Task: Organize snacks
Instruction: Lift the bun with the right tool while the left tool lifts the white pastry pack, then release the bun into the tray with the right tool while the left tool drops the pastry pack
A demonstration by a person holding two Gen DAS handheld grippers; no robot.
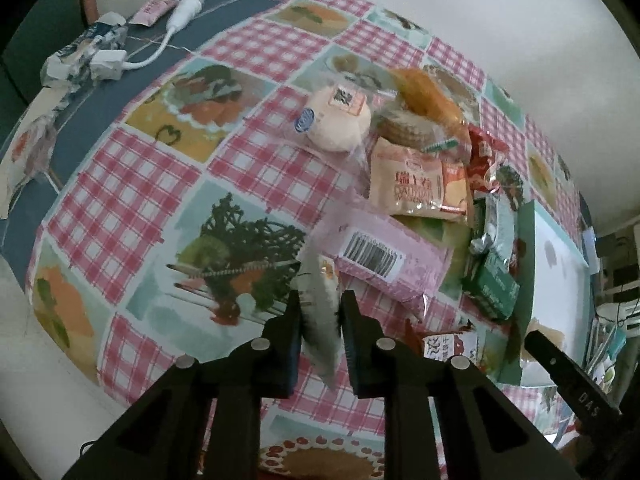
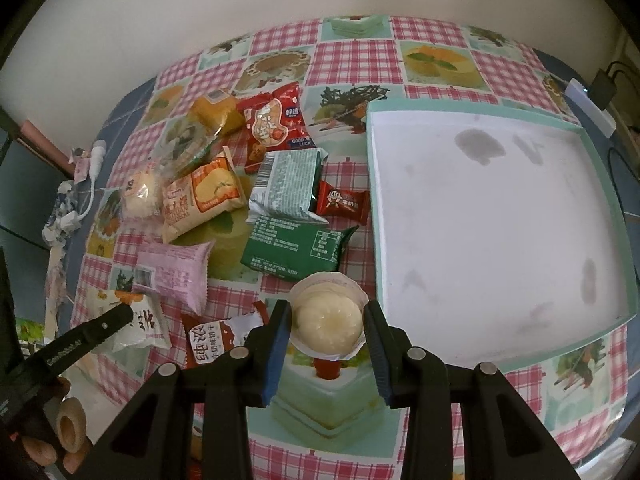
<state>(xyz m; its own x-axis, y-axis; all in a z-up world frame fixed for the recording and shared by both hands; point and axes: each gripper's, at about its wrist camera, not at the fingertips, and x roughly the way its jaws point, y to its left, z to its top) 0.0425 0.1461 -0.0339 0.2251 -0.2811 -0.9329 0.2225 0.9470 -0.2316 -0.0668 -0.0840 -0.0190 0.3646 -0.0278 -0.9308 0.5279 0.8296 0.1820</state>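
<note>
1. Spread over the counter point(image 2: 352, 56), a glossy cloth of pink gingham and food-print squares; near edge cut off.
2. Toward the right edge, a shallow teal-rimmed tray point(image 2: 480, 216), white floor smudged grey.
3. Crinkly snack packets point(image 2: 280, 184) heaped mid-counter, partly overlapping.
4. Right claw point(image 2: 326, 330) clamped on a round cream pastry point(image 2: 326, 320).
5. Left claw point(image 1: 320, 320) pinching a blurred white packet point(image 1: 320, 320), print unreadable.

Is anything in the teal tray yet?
No: in the right wrist view the teal tray shows only its bare, stained white floor, and the snacks lie on the tablecloth beside it.
</note>
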